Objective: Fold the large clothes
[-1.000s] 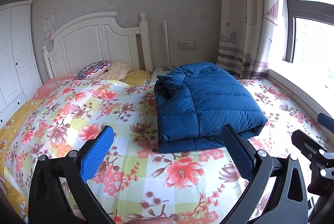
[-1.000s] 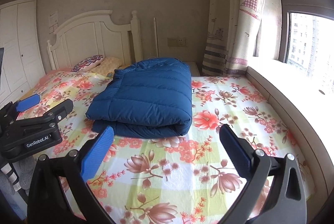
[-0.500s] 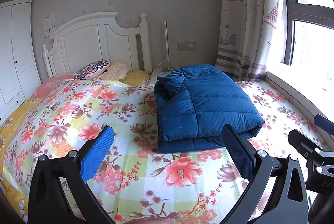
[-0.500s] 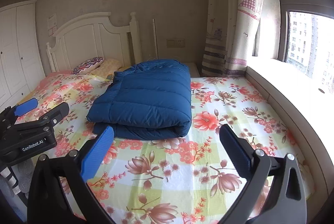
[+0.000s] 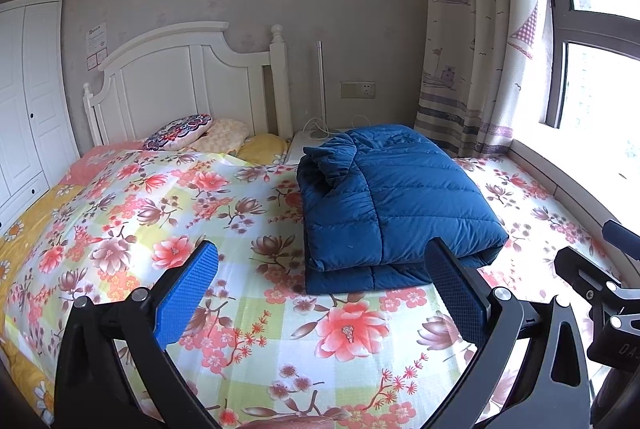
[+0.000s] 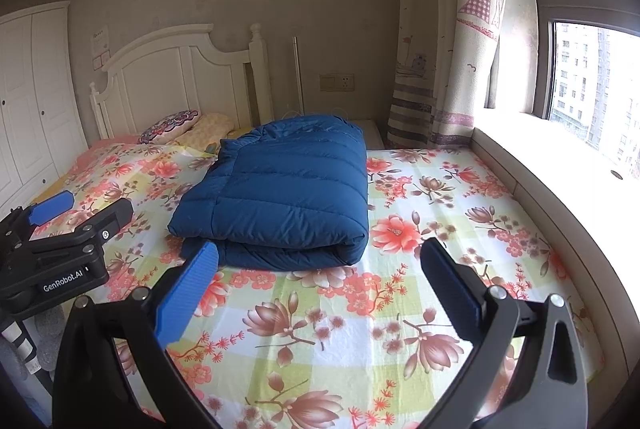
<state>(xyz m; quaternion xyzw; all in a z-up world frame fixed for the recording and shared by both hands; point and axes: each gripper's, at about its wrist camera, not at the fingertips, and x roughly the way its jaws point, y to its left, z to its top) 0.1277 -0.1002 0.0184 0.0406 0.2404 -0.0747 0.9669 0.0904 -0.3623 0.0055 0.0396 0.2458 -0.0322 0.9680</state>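
Hovering left tongs (image 5: 320, 293), right tongs (image 6: 320, 289) (both agape)

The folded blue quilted down jacket (image 5: 394, 201) lies on the floral-sheeted bed (image 5: 240, 293); patterned pillows (image 5: 180, 127) at ten o'clock, sailboat-print curtain (image 5: 472, 41) at one o'clock.

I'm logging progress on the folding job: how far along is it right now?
Done, by the look of it: the blue down jacket lies folded into a compact stacked bundle on the floral bedsheet. In hand: nothing; the left tool and right tool are both open and empty, short of the jacket. Left: possibly only tidying, as no other unfolded garment is in view.
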